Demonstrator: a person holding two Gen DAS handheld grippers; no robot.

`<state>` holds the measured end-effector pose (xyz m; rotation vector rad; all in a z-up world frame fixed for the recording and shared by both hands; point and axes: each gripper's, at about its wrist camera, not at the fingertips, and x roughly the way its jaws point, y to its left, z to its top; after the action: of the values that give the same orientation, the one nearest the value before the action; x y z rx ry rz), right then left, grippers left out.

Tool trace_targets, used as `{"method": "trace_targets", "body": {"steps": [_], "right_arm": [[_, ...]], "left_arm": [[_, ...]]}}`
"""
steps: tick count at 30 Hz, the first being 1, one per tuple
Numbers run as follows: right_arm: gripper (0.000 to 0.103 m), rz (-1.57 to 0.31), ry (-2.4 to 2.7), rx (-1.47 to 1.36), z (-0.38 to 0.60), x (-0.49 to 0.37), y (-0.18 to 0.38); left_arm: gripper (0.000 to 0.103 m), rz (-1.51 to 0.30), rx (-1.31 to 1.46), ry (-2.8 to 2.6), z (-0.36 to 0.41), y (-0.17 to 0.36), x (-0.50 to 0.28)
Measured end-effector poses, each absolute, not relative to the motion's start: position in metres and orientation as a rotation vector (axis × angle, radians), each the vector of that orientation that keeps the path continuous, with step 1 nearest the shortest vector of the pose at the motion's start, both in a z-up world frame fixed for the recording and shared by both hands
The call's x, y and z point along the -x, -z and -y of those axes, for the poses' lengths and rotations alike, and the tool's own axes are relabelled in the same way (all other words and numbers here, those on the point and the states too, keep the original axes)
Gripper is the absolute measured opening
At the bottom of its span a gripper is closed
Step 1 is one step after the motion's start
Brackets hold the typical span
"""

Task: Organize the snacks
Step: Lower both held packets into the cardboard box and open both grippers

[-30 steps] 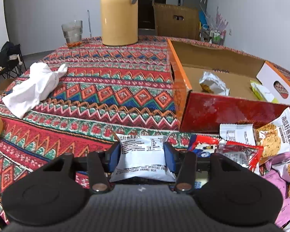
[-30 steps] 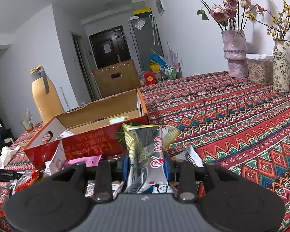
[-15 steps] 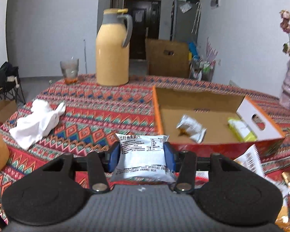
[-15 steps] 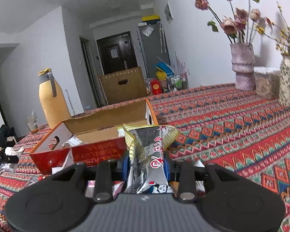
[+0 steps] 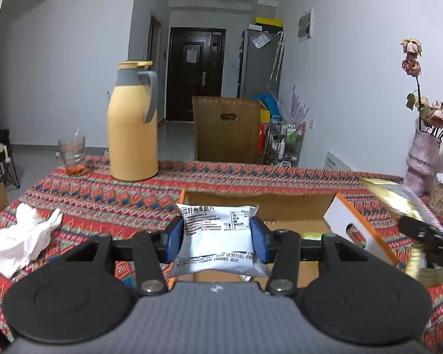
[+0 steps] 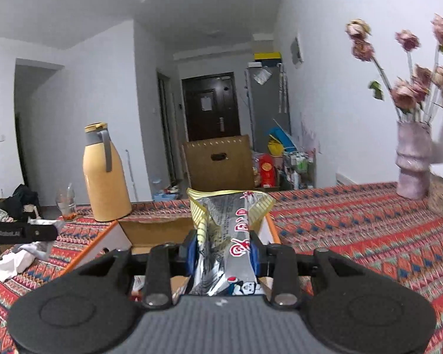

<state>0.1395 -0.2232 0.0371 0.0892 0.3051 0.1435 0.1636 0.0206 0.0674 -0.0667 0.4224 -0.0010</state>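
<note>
My left gripper [image 5: 217,239] is shut on a white snack packet [image 5: 218,236] with black print, held above the near edge of the open cardboard box [image 5: 260,200]. My right gripper [image 6: 223,250] is shut on a silver and yellow snack bag [image 6: 227,230] with red characters, held over the same box [image 6: 150,230]. The right gripper and its bag show at the right edge of the left wrist view [image 5: 422,230]. The left gripper shows at the left edge of the right wrist view [image 6: 20,231].
A yellow thermos jug [image 5: 133,124] and a glass [image 5: 72,153] stand at the table's far side. A crumpled white tissue [image 5: 23,236] lies at the left. A pink vase with dried roses [image 6: 413,162] stands at the right on the patterned tablecloth [image 6: 354,230].
Both grippers have risen from the snack pile and tilted up, moving forward over the box with their packets still held. The loose snacks have dropped out of view.
</note>
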Motion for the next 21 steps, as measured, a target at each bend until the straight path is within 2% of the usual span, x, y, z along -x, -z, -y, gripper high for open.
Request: {"method": "trace_targets", "body": {"steps": [11, 21], "right_arm": [[0.033, -0.379, -0.199, -0.076, 0.199, -0.219, -0.029], [0.033, -0.427, -0.211, -0.065, 0.197, -0.237, 0.004]], "left_arm": [[0.049, -0.434, 0.063, -0.020, 0.006, -0.061, -0.217], [0.049, -0.471, 0.081, -0.022, 0.001, -0.029, -0.231]]}}
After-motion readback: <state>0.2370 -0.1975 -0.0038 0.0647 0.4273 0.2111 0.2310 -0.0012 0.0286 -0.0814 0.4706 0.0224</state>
